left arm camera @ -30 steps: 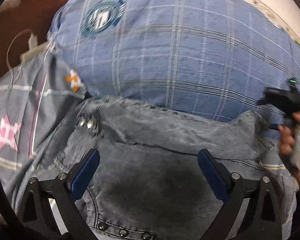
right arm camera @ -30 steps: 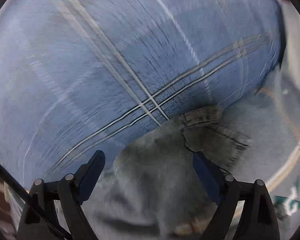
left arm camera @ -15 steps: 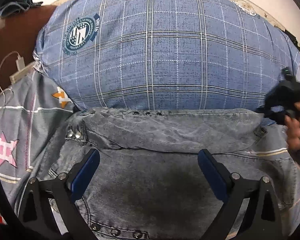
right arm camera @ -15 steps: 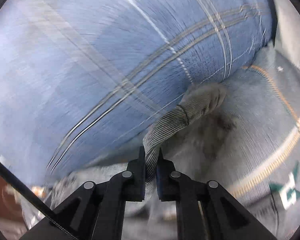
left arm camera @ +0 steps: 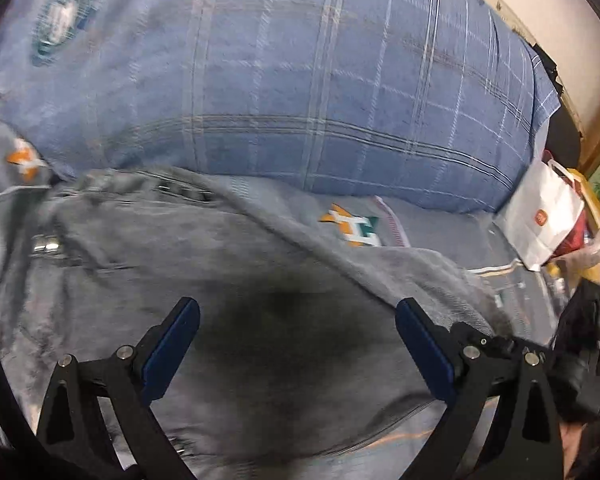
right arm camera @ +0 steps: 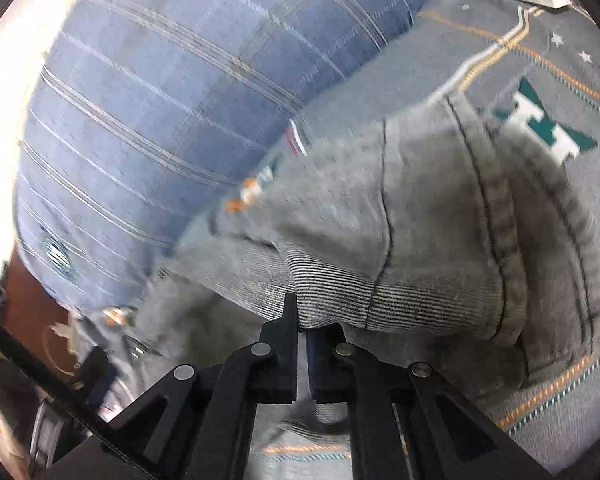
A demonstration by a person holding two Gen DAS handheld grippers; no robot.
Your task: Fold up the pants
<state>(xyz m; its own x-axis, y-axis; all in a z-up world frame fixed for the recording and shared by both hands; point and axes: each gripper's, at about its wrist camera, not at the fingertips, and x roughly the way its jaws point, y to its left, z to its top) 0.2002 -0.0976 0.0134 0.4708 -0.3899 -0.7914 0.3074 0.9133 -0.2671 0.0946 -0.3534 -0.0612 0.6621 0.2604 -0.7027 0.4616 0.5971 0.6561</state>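
Note:
Grey denim pants [left arm camera: 188, 264] lie on a bed, filling the lower half of the left wrist view. My left gripper [left arm camera: 296, 336] is open, its blue pads spread wide just above the denim, holding nothing. My right gripper [right arm camera: 302, 320] is shut on a ribbed edge of the pants [right arm camera: 380, 240], and the denim is lifted and doubled over towards the camera. The right gripper's black body [left arm camera: 580, 344] shows at the right edge of the left wrist view, where the pants edge runs down to it.
A large blue plaid pillow [left arm camera: 280, 80] lies behind the pants; it also shows in the right wrist view [right arm camera: 160, 120]. The grey patterned bedsheet [left arm camera: 420, 228] lies under everything. A white paper bag [left arm camera: 540, 220] and clutter stand at the right.
My right gripper closed on the pants edge, then pulled it off the pillow towards the near right. The sheet now shows where denim lay. My left gripper stayed open.

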